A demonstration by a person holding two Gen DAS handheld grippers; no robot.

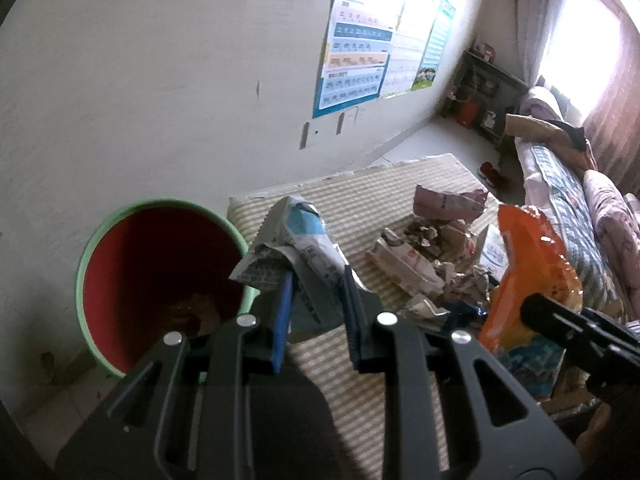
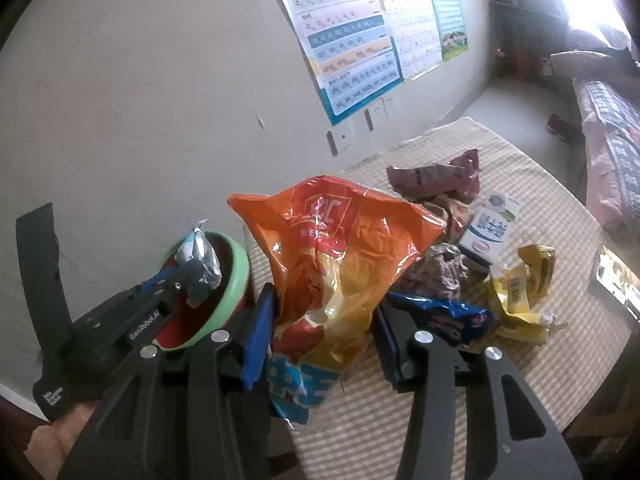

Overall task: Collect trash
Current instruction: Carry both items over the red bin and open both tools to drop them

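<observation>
My left gripper (image 1: 316, 280) is shut on a crumpled white and blue wrapper (image 1: 296, 236) and holds it at the rim of the green bin with a red inside (image 1: 120, 248). In the right wrist view the same left gripper (image 2: 192, 276) and wrapper (image 2: 200, 260) hang over the bin (image 2: 236, 280). My right gripper (image 2: 324, 316) is shut on a big orange snack bag (image 2: 332, 248), lifted above the striped table (image 2: 560, 220). The orange bag also shows in the left wrist view (image 1: 528, 272).
Loose trash lies on the table: a pink wrapper (image 2: 436, 176), a white and blue milk carton (image 2: 492, 228), a yellow wrapper (image 2: 520, 292), a blue wrapper (image 2: 444, 316). A wall with posters (image 2: 352, 40) stands behind. A bed (image 1: 568, 200) is at the right.
</observation>
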